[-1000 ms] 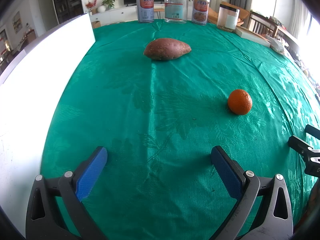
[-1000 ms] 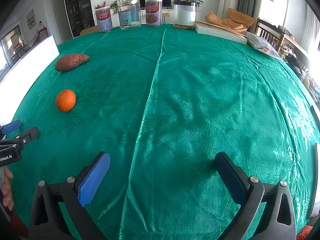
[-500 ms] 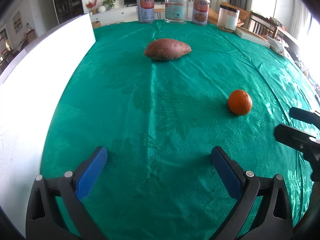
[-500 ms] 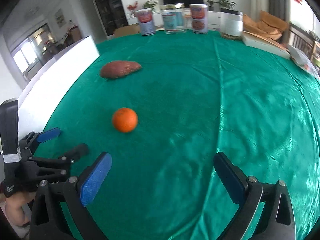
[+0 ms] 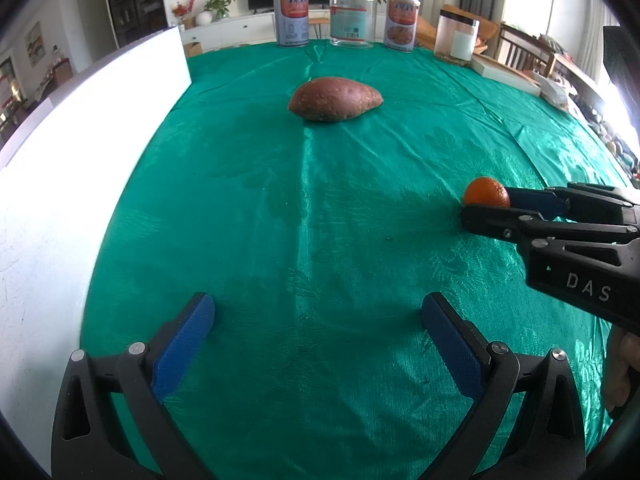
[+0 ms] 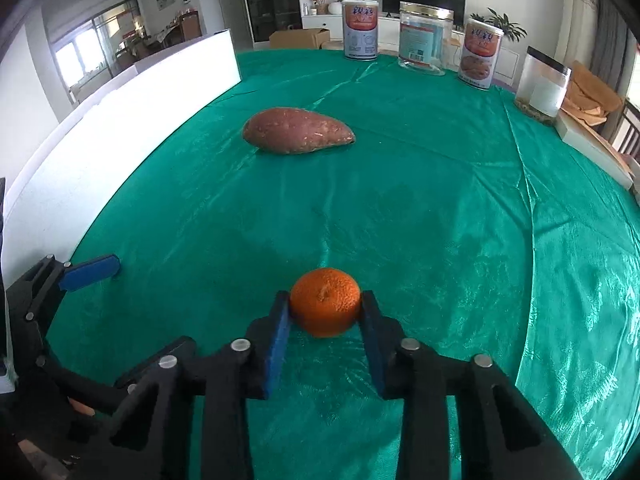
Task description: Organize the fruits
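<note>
An orange [image 6: 325, 307] sits on the green tablecloth, and my right gripper [image 6: 325, 312] is shut on it, a blue pad touching each side. In the left wrist view the orange [image 5: 485, 192] shows at the right, partly hidden by the right gripper's fingers [image 5: 516, 216]. A brown sweet potato [image 5: 335, 99] lies further back on the cloth; it also shows in the right wrist view [image 6: 298, 130]. My left gripper [image 5: 318, 330] is open and empty low over the near cloth, and shows at the left in the right wrist view [image 6: 90, 272].
A white board [image 5: 80, 152] stands along the table's left side. Two cans [image 5: 291, 18] [image 5: 402, 18], a clear jar [image 5: 352, 17] and a plastic container [image 5: 456, 36] stand at the far edge. A flat box [image 5: 508, 74] lies at the far right.
My right gripper has swung left to the orange and closed on it. My left gripper has stayed in place, open.
</note>
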